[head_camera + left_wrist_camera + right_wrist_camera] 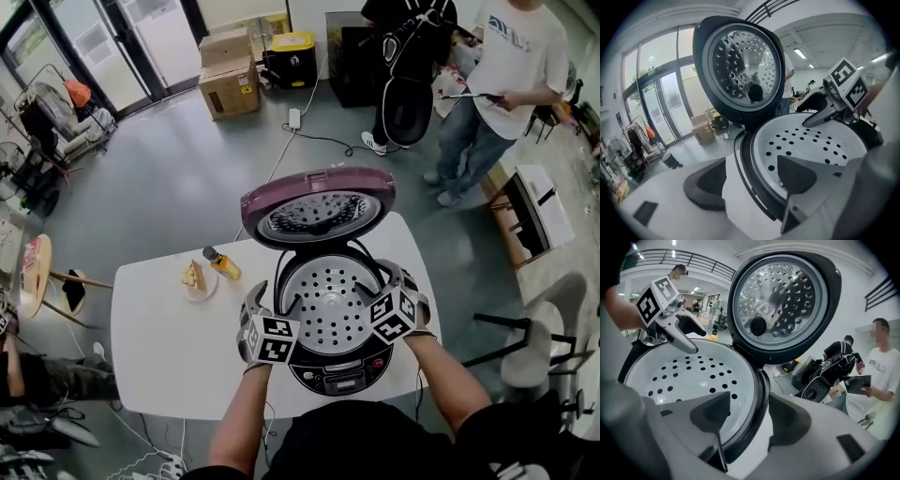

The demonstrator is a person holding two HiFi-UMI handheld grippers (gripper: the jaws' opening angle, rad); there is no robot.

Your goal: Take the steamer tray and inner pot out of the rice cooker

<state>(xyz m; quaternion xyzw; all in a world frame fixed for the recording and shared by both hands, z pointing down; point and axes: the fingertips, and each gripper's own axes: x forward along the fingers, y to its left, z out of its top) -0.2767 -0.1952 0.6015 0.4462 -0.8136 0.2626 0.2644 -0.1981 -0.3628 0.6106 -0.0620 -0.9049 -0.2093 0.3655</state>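
The left gripper (752, 161) has its jaws released and parted, grasping nothing. They straddle the rim of the rice cooker (339, 373): one jaw hangs inside, over the perforated steamer tray (328, 302), and the other hangs outside the cooker's wall, above the desk (159, 347). No pad is seen pressing on the rim.

The right gripper (750, 397) mirrors it on the opposite rim. Its jaws are likewise apart and empty, one over the tray and one outside the wall.

The tray sits seated in the cooker's mouth, level, its edge close against the dark rim all the way round. The inner pot lies beneath it and does not show.

Beyond both pairs of jaws the lid (319, 211) stands upright on its hinge, so the space straight above the tray is open.

Out past the left jaws the desk is bare, apart from a small plate (194, 279) and a bottle (223, 264), both well apart from the cooker. Past the right jaws the desk edge comes close – the cooker stands near that corner. Farther off, two people (506, 84) stand on the floor.
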